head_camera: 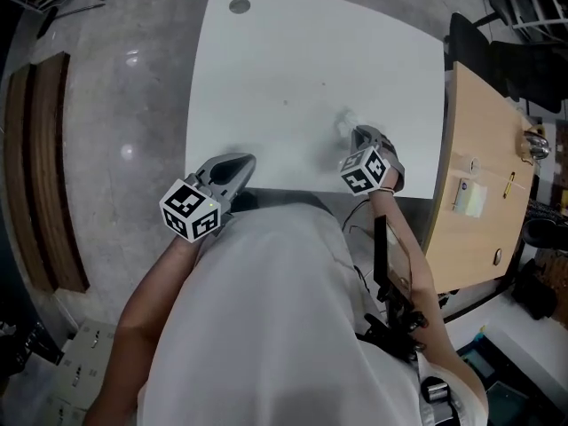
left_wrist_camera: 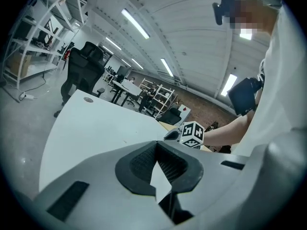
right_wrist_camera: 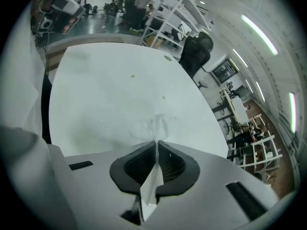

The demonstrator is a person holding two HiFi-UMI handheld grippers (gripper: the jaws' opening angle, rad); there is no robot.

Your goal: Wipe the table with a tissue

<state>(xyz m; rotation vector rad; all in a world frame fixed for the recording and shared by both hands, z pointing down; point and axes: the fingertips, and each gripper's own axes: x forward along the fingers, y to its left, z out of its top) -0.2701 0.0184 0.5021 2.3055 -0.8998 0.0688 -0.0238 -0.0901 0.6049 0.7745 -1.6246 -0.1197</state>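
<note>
right tool [head_camera: 358, 135]: jaws clamped on tissue [right_wrist_camera: 156, 124], near-right on white counter [head_camera: 293, 60] | left tool [left_wrist_camera: 156, 143]: jaws together, empty, near-left edge

Grey polished floor [head_camera: 124, 87]; wood desk [head_camera: 488, 149] at rt; blk office chair [left_wrist_camera: 86, 63]; ceiling strip lights [left_wrist_camera: 135, 24].

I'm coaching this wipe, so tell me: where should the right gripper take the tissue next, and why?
Probably sweep the right gripper forward across the table, away from the person, towards the small specks. Its jaws are shut on the tissue, which touches the top close to the near edge, so most of the surface lies ahead of it.
</note>
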